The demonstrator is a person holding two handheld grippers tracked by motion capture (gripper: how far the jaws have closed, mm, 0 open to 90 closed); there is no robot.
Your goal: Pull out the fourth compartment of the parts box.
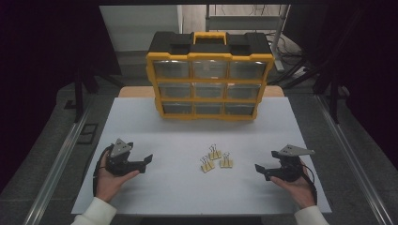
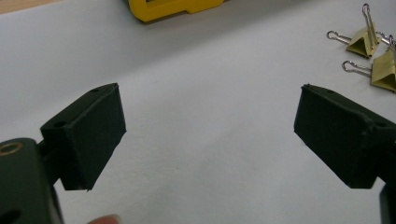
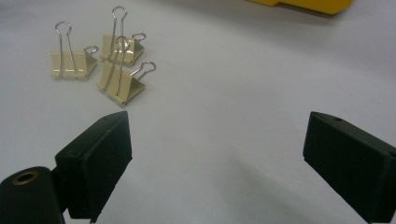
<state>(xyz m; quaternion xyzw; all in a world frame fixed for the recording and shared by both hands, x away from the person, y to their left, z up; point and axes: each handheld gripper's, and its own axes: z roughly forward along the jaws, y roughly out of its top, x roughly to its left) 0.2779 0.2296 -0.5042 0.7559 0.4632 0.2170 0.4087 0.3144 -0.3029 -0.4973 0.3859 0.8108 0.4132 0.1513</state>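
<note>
The left tool and right tool are resting spread wide, gripping nothing, flanking three yellow binder clips lying clustered mid-desk, before the drawer organizer.

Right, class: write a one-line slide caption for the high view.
Two open grippers, left gripper and right gripper, flank three binder clips before a yellow drawer organizer.

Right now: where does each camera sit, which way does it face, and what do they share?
High view: above the near edge, facing forward and down on the table; both hands, left gripper, right gripper.
Left gripper view: between open jaws, toward binder clips.
Right gripper view: between open jaws, toward the same clips.
Shared: clips and yellow organizer.
</note>
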